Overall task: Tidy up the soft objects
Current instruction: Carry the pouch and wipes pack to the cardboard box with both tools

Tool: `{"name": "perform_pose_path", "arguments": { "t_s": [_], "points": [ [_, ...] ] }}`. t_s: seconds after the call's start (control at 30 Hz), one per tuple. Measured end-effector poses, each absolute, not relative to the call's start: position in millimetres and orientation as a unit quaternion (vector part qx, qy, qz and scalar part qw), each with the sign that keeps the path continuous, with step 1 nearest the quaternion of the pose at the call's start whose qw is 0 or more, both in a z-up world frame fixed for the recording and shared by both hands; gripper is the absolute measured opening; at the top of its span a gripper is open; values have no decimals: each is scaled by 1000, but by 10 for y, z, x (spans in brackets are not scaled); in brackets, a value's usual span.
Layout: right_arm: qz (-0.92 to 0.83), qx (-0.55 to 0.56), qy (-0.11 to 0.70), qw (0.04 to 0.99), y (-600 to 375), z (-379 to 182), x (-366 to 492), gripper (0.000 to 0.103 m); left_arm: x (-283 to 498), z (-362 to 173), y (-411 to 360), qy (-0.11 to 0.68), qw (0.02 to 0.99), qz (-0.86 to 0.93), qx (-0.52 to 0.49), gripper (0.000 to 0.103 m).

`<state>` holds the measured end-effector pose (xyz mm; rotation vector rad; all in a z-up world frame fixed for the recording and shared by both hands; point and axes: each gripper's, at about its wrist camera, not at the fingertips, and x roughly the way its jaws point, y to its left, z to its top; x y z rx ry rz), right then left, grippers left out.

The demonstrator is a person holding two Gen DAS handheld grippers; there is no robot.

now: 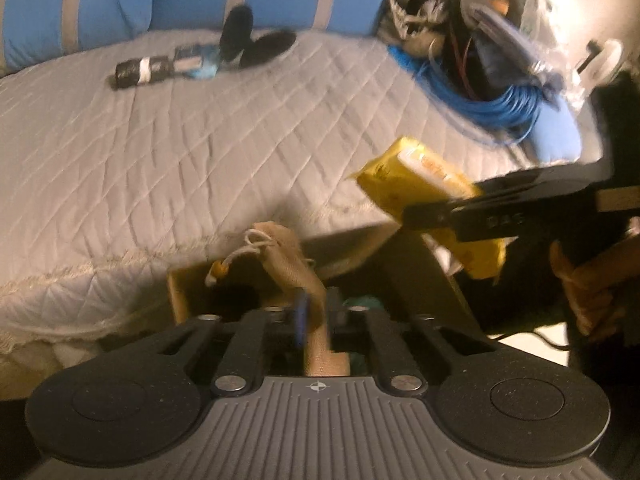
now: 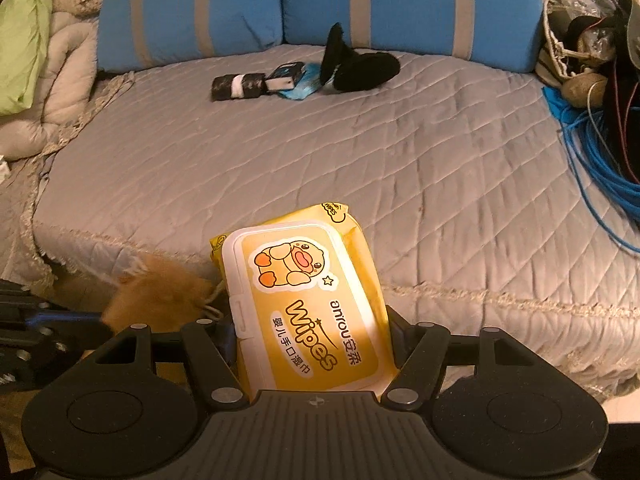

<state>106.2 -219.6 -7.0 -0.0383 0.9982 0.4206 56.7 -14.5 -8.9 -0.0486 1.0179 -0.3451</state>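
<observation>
A quilted grey bedspread (image 2: 320,152) is seen across both views, backed by blue striped pillows (image 2: 280,12). Far back on it lie a dark roll with a white band (image 2: 236,86), a small dark box (image 2: 285,74) on a scrap of blue (image 2: 300,90), and a black soft item (image 2: 360,66), all close together. Along the bed's right side a coil of blue cable (image 1: 492,100) and a heap of bags and clutter (image 1: 480,12) are piled; a rumpled pale comforter (image 2: 52,72) is bunched at the left.

Below the bed's edge an open cardboard box (image 1: 180,292) is seen; something teal (image 1: 362,302) shows inside it, the rest being dark.

The tan drawstring pouch (image 1: 296,272) lies between the narrowly parted fingers of the left gripper (image 1: 316,314), above the box; whether the pads press on it cannot be told. The yellow wipes pack (image 2: 304,292) is clamped between the widely spread fingers of the right gripper (image 2: 316,344), carried by a hand (image 1: 592,292) just beside the pouch, over the bed's near edge
</observation>
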Motion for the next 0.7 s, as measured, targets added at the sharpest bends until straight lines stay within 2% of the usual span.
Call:
{"name": "perform_pose_path", "arguments": {
  "t_s": [0.03, 0.07, 0.7],
  "points": [
    [202, -19, 477, 855, -2185, -73, 1036, 70, 558, -106, -147, 490, 857, -158, -20, 36],
    [204, -20, 480, 853, -2173, -80, 1015, 70, 551, -113, -147, 492, 857, -153, -18, 39],
    [231, -19, 516, 825, -2040, -184, 826, 70, 519, -88, -66, 496, 860, -116, -29, 42]
  ]
}}
